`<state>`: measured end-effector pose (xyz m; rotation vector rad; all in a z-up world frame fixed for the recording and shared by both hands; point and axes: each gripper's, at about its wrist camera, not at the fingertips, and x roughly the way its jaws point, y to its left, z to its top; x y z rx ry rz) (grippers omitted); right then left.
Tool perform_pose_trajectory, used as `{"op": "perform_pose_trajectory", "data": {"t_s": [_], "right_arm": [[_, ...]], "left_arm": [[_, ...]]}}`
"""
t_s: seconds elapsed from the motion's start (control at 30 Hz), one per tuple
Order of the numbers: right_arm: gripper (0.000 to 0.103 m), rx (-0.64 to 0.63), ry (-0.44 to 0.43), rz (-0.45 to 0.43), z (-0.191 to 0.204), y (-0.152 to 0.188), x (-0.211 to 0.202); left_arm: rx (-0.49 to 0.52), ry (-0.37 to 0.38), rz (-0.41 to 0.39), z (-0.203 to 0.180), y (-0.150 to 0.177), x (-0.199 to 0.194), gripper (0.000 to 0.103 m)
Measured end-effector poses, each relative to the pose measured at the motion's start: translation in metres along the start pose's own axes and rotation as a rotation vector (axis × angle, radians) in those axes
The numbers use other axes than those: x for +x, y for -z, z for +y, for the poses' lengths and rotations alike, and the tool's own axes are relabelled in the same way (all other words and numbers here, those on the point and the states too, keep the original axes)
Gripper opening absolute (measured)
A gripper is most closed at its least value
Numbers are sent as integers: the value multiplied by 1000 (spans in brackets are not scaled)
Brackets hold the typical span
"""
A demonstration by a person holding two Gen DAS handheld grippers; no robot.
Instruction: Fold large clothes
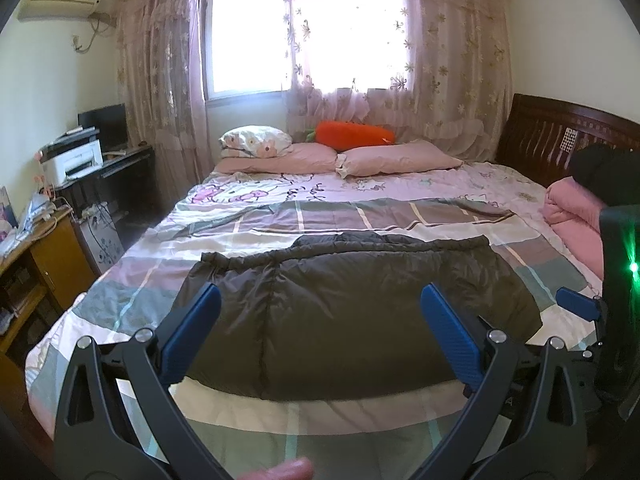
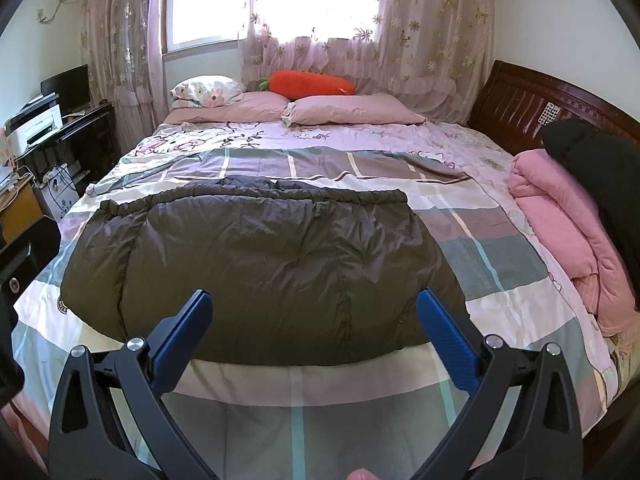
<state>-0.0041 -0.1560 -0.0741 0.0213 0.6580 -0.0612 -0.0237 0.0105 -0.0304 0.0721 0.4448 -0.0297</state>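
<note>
While both sets of jaws stand spread wide and hold nothing, the left gripper [image 1: 320, 300] and right gripper [image 2: 314, 308] hang above the near edge of the bed [image 2: 500, 248], where a dark padded jacket [image 2: 256, 264] lies flat on the checked cover [image 1: 360, 216], short of the pink pillows [image 2: 352, 114].
</note>
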Motion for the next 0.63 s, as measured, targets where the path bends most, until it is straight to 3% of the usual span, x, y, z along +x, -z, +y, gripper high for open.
{"op": "perform_pose_trajectory", "data": {"t_s": [0.23,0.63], "right_arm": [[102,-1,-1,1,0,0,1],[102,-5,-4,3,0,1,2]], "left_arm": [[3,-32,-26,1,0,-3,101],[-46,37,50,11,0,10,101]]}}
